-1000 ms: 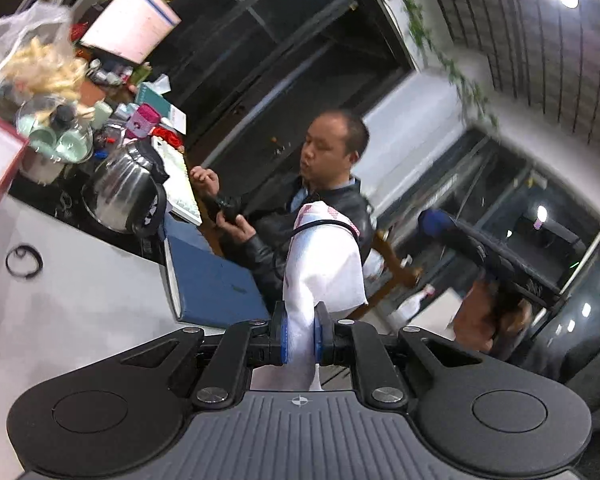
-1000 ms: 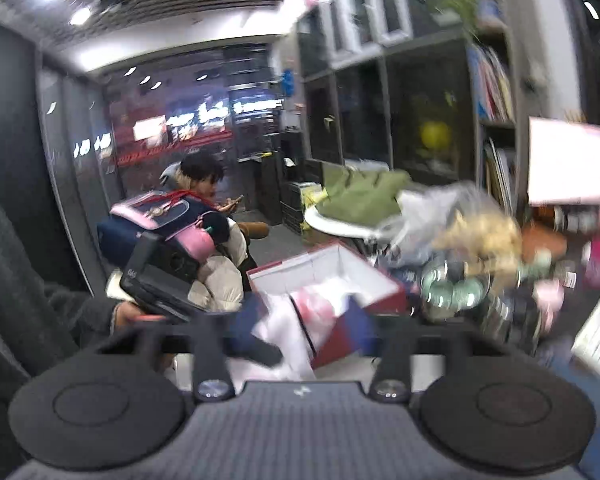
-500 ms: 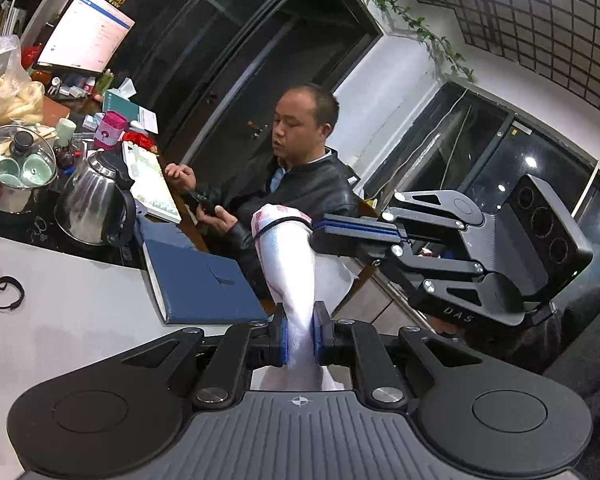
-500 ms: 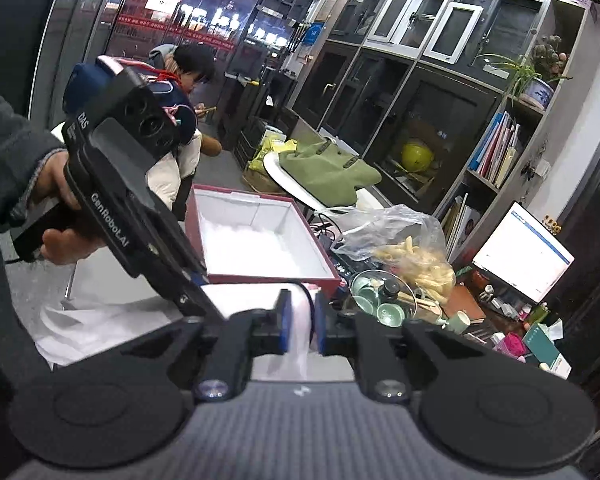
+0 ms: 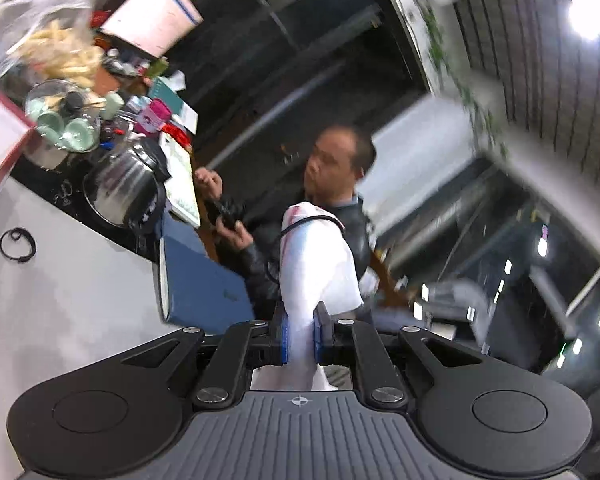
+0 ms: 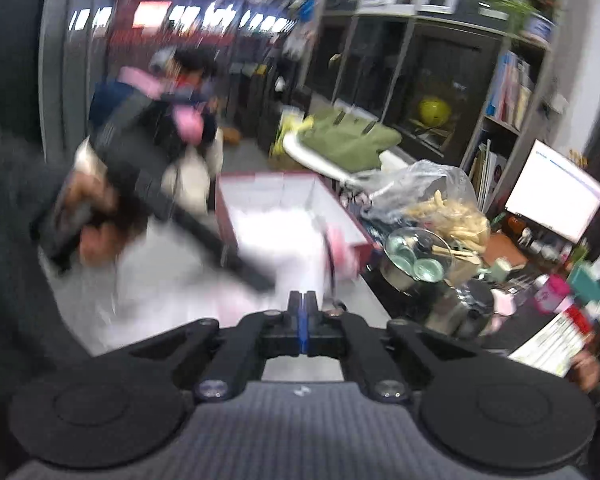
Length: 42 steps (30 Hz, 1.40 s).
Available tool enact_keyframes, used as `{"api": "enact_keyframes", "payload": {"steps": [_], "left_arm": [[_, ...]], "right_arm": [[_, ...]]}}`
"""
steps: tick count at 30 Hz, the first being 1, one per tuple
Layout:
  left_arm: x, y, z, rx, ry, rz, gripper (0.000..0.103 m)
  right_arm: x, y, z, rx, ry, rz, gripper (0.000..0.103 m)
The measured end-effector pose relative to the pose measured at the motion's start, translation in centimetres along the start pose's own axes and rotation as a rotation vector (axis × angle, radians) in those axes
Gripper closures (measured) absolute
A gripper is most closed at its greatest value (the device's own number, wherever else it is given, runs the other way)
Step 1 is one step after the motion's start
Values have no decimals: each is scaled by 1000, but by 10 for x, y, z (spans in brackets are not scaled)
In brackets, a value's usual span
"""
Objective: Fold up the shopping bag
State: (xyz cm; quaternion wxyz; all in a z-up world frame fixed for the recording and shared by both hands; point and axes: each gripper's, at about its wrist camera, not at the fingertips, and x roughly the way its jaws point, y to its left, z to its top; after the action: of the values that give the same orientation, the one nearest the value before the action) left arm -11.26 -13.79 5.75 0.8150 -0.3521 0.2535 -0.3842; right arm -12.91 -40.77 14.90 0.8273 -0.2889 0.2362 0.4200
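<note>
- Shopping bag (image 5: 318,268), a white fabric bundle with a thin black cord across its top and a touch of pink at the upper edge, stands upright between the blue pads of the left gripper (image 5: 299,336), which are clamped on its lower part.
- Left of that bag in the left wrist view lies a blue hardcover notebook (image 5: 204,288) on the white tabletop (image 5: 60,300); further left of the notebook stands a shiny steel kettle with a black handle (image 5: 124,192).
- A small black ring-shaped band (image 5: 17,239) lies on the tabletop, well left of the bag.
- Behind the bag sits a person in a dark leather jacket (image 5: 268,256), partly hidden by it.
- In the right wrist view the right gripper (image 6: 303,320) has its blue pads pressed together with nothing visible between them.
- Just beyond its tips the white bag shows again, blurred, with its pink edge to the right, reaching up from the tabletop.
- A hand (image 6: 96,220) in a dark sleeve holds the left gripper to the left of the bag; it is heavily blurred.
- Behind the bag stands an open red box with a white inside (image 6: 284,208), and right of the box a clear plastic sack of pale sticks (image 6: 440,204).
</note>
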Motion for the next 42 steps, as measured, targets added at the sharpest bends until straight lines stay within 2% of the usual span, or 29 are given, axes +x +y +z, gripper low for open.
{"api": "enact_keyframes", "payload": {"steps": [2, 3, 5, 6, 7, 8, 10, 11, 13, 15, 17, 21, 24, 27, 29, 31, 34, 38, 42], "left_arm": [[-2, -1, -1, 21, 7, -1, 92], [-1, -1, -2, 25, 13, -24, 92], [-1, -3, -5, 14, 8, -114, 92], [-2, -3, -5, 9, 5, -159, 92], [-2, -3, -6, 4, 2, -204, 92], [-4, -2, -6, -3, -6, -246, 92], [-7, -1, -6, -13, -21, -325, 92], [-8, 0, -5, -14, -21, -351, 92], [-9, -2, -4, -12, -8, -416, 92], [-7, -4, -3, -24, 3, -475, 92], [-5, -4, -2, -43, 9, -523, 92], [4, -6, -5, -63, 32, -560, 92], [11, -9, -7, -62, 69, -562, 92], [17, -12, -6, -33, 117, -538, 92], [18, -14, -4, -13, 136, -518, 92], [15, -13, -1, -3, 122, -466, 92], [14, -6, -4, -53, 88, -459, 91], [19, -3, -10, -88, 83, -464, 91], [20, 1, -10, -127, 66, -449, 91]], "right_arm": [[-5, -3, -1, 18, -1, 21, 103], [-6, -4, -1, 22, -14, 33, 103], [-13, -11, 0, 61, -80, 63, 103], [-16, -17, 0, 101, -128, 68, 100], [-22, -25, -1, 155, -188, 83, 90], [-28, -35, -4, 210, -249, 108, 87], [-38, -49, -10, 282, -323, 120, 58], [-42, -54, -12, 295, -347, 118, 57], [-47, -55, -14, 247, -356, 100, 67], [-46, -51, -13, 164, -334, 65, 72], [-48, -46, -11, 96, -339, 100, 74], [-56, -26, -2, -13, -393, 142, 69], [-52, -20, 4, -46, -386, 167, 71], [-49, -25, 5, -20, -374, 223, 88], [-47, -25, 7, -18, -358, 225, 94], [-45, -25, 8, -18, -341, 215, 99], [-44, -27, 8, -5, -316, 200, 102], [-48, -36, 6, 45, -304, 258, 102], [-55, -51, 6, 99, -275, 368, 102]]}}
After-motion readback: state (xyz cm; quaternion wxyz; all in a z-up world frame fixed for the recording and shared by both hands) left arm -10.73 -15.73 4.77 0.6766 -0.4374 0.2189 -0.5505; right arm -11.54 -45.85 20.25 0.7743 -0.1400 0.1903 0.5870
